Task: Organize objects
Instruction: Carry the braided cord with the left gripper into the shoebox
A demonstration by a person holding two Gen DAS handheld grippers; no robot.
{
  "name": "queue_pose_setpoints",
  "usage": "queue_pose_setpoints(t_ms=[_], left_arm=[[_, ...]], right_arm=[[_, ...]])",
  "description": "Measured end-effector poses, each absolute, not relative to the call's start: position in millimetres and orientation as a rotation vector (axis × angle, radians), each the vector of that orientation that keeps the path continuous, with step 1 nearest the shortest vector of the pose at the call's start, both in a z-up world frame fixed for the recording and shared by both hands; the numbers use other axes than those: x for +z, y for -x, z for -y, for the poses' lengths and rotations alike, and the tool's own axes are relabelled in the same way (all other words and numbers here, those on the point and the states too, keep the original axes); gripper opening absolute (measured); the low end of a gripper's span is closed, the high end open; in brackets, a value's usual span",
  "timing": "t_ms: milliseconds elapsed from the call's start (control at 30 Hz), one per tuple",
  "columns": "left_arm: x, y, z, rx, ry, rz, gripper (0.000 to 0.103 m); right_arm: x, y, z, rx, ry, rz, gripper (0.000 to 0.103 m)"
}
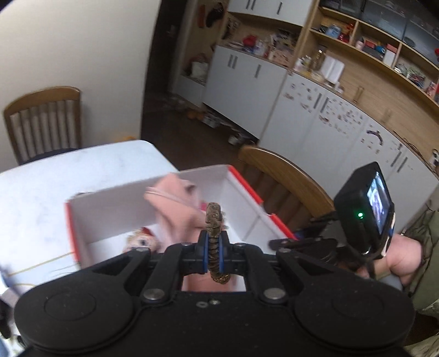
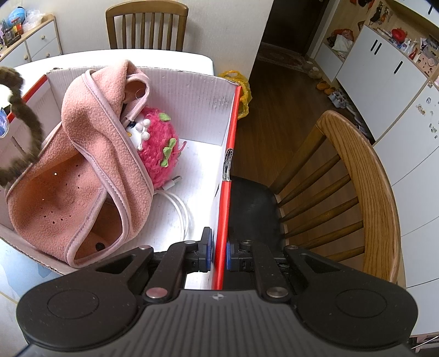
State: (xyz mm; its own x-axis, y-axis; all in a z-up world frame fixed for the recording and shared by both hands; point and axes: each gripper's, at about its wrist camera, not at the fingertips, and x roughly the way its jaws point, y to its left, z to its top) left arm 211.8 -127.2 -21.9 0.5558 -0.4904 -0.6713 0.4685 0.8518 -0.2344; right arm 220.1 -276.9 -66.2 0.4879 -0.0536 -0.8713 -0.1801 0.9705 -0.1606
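A white cardboard box point(image 2: 192, 93) with red outer sides stands on the table. My right gripper point(image 2: 218, 251) is shut on its right wall, one pad inside and one outside. In the box lie a pink fleece cloth point(image 2: 82, 170), a fluffy pink plush point(image 2: 162, 142) and a white USB cable point(image 2: 178, 203). My left gripper point(image 1: 213, 239) hangs over the box point(image 1: 109, 211), shut on a brown fuzzy band point(image 1: 213, 219) that stands up between its pads. The same band point(image 2: 24, 131) shows at the left edge of the right wrist view. A doll's face point(image 1: 142, 241) peeks out beside the cloth point(image 1: 175, 203).
The box sits on a white table point(image 1: 68, 170). One wooden chair point(image 2: 356, 186) stands close to the box's right side and another point(image 2: 146, 26) at the far end. A person's hand point(image 1: 397, 258) holds the right gripper's handle. White cabinets point(image 1: 315, 123) and cluttered shelves line the wall.
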Motion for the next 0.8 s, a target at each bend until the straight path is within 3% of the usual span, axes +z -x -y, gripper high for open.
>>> queue_pose_setpoints(t_ms=[800], left_arm=[[-98.4, -256.5, 187.3, -0.688, -0.049, -1.007, 0.004]], right_arm=[[-67.4, -221.4, 272.4, 0.085, 0.230, -1.065, 0.009]])
